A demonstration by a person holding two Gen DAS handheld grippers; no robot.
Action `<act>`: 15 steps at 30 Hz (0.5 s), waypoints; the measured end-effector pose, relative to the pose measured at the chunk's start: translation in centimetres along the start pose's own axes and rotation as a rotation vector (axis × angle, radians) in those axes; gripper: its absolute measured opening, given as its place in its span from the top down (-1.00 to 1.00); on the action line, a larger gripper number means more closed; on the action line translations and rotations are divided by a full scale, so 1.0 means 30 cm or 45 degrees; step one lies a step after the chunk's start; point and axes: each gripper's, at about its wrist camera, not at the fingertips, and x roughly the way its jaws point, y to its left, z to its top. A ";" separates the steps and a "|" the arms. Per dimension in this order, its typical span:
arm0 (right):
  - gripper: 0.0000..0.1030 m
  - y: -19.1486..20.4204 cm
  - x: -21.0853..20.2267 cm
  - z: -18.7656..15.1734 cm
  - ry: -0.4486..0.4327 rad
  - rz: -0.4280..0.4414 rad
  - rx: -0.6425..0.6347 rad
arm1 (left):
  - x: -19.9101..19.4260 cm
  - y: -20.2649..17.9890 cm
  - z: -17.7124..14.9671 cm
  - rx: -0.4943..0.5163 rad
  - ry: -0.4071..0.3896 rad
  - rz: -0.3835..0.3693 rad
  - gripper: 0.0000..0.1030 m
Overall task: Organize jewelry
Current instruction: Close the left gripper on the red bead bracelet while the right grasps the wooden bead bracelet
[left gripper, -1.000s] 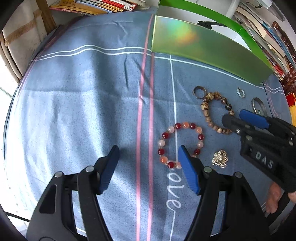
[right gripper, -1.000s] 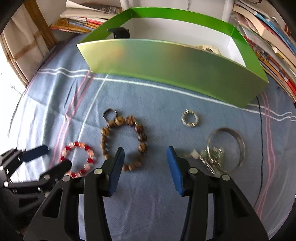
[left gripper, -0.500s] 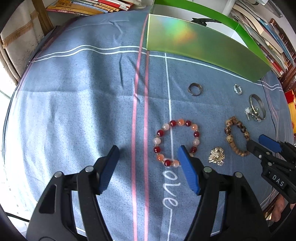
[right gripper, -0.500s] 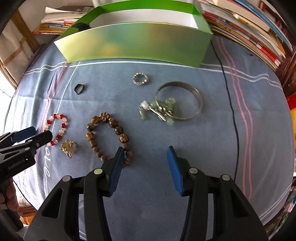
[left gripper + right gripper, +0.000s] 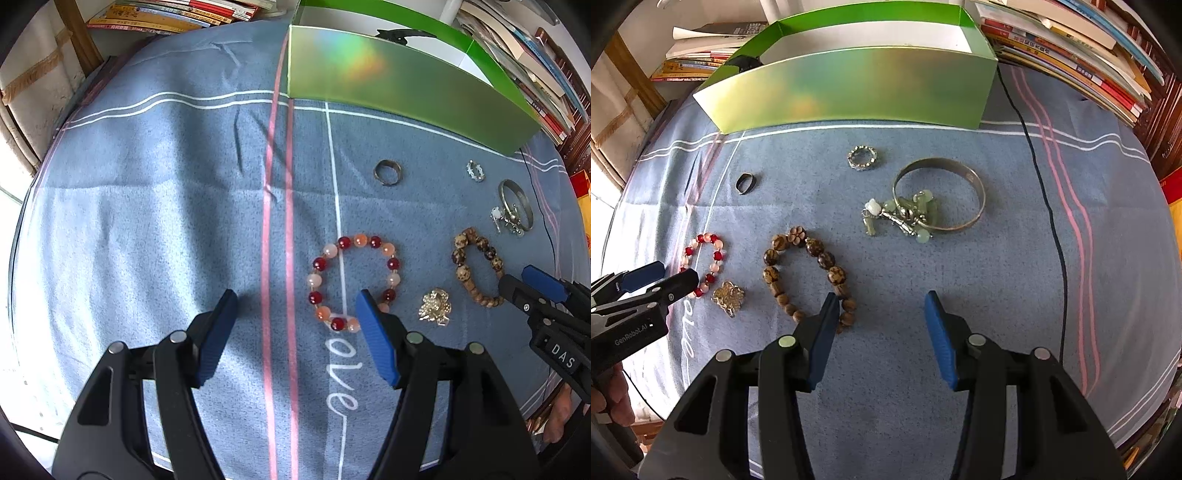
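Jewelry lies on a blue cloth (image 5: 147,221). A red and pink bead bracelet (image 5: 325,283) lies just ahead of my open, empty left gripper (image 5: 295,314); it also shows in the right wrist view (image 5: 718,254). A brown wooden bead bracelet (image 5: 809,247) lies by the left fingertip of my open, empty right gripper (image 5: 881,314). A gold brooch (image 5: 436,306), a dark ring (image 5: 387,172), a sparkly ring (image 5: 862,158) and a silver bangle (image 5: 975,184) with green charms (image 5: 908,216) lie around. A green box (image 5: 857,88) stands open at the back.
Stacks of books (image 5: 1071,48) line the back and right edges of the table. A black cable (image 5: 1045,206) runs across the cloth on the right. A black clip (image 5: 399,35) sits in the box. The other gripper (image 5: 639,295) shows at left.
The wooden bead bracelet has been dragged from beside the dark ring toward the front. My right gripper pulled back and turned right. My left gripper stayed nearly still.
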 end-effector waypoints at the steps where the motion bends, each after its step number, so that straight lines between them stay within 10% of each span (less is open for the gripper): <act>1: 0.08 -0.001 0.001 0.002 -0.003 0.001 0.003 | 0.000 -0.001 0.000 -0.001 0.000 -0.001 -0.29; 15: 0.08 -0.005 0.001 0.016 -0.013 0.002 0.011 | 0.014 -0.003 0.017 0.024 0.006 0.011 -0.36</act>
